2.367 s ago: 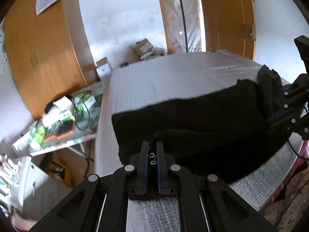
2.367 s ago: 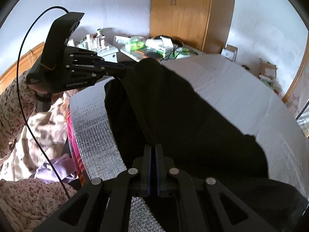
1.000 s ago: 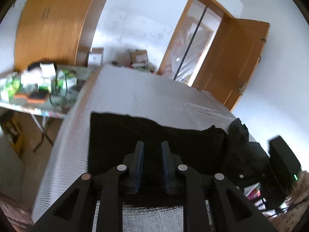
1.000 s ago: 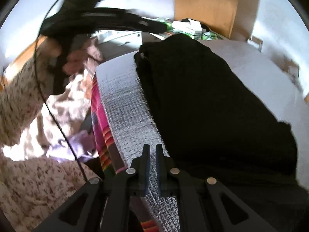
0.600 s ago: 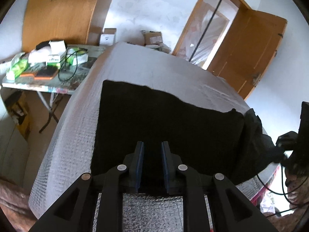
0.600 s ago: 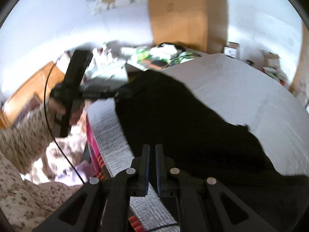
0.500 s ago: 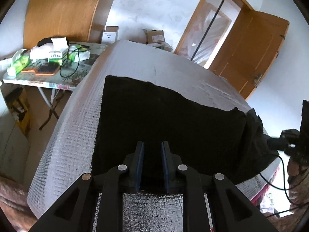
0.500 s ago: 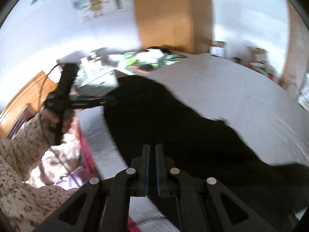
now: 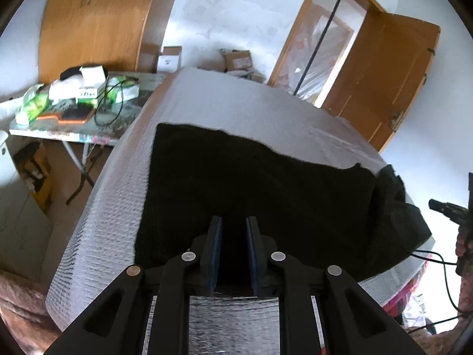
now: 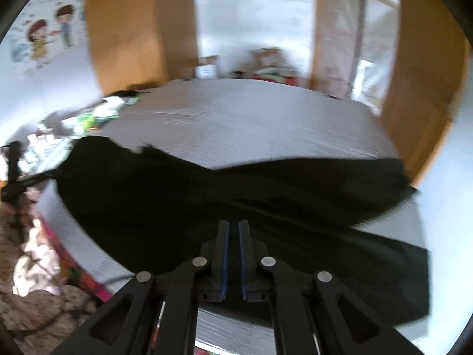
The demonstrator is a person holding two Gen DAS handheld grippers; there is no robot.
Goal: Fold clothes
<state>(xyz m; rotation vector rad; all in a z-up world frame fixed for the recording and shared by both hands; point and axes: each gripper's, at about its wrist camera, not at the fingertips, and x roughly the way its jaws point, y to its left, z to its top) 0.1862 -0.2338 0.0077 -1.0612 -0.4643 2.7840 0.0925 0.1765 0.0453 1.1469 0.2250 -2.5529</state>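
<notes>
**Squaring the black fold**

Closing slowly, the left gripper (image 9: 233, 233) has empty, parted jaws over the black garment (image 9: 251, 189) on the silver quilted bed cover (image 9: 236, 109); grip its near hem squarely.

Right gripper (image 10: 233, 236): blurred, jaws nearly shut, empty, above the garment's bunched end; smooth that.

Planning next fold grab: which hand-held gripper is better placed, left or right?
Left, probably. The left hand-held gripper has parted, closing jaws over the black garment's near edge; right hand-held gripper is nearly shut, its view motion-blurred.
</notes>
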